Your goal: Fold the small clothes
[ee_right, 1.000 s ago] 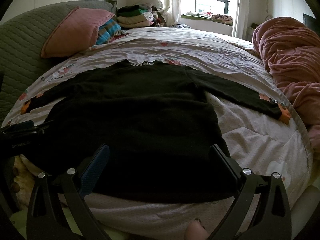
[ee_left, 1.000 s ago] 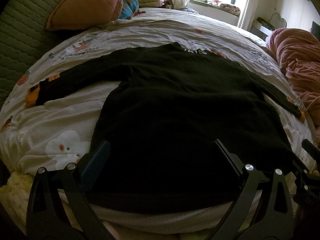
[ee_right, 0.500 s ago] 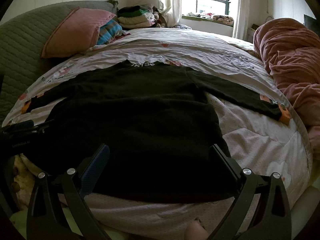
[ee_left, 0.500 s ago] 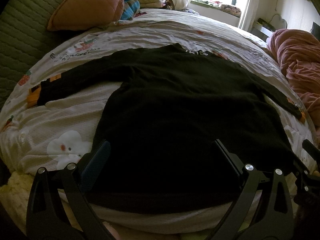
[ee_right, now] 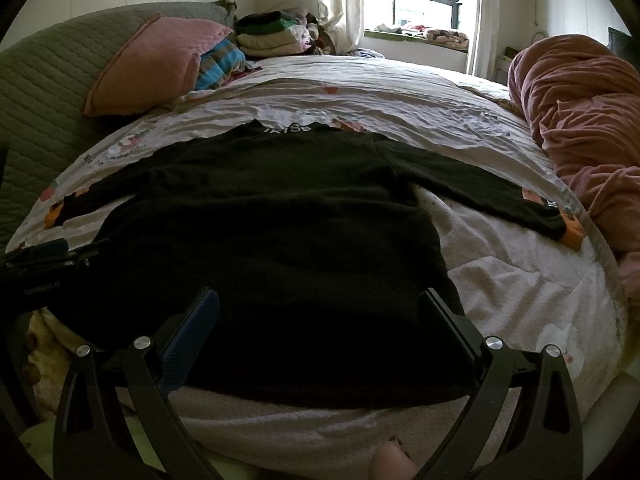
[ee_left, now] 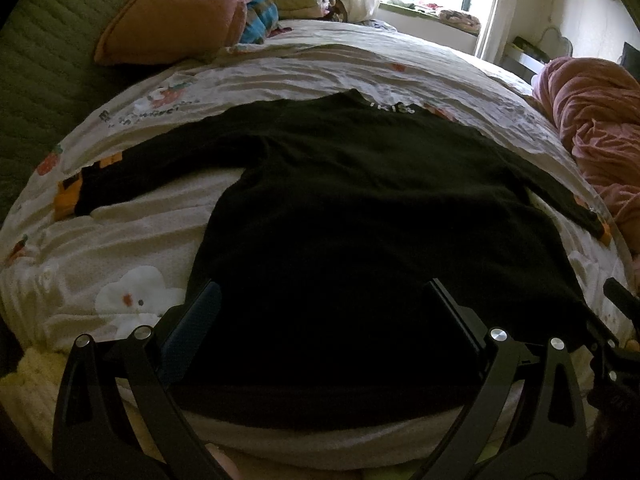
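Both wrist views low at bed (ee_left: 120,240) foot, facing headward; share black sweater (ee_right: 280,220).

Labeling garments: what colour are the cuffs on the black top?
Orange, on both cuffs of the black top; clearest on the right cuff in the right wrist view.

sweater hem (ee_left: 320,408): too dark to read against the body, edge detail lost
collar print (ee_right: 289,129): white letters at 12 o'clock, too small to read
right gripper (ee_left: 618,344): at 4 o'clock in left view, cut by frame edge, jaws not visible there
left gripper (ee_right: 36,268): at 9 o'clock in right view, fingers cut off, white label unreadable
pink blanket (ee_right: 580,120): 3 o'clock, runs out of frame
folded pile (ee_right: 276,32): 12 o'clock, single items hard to separate
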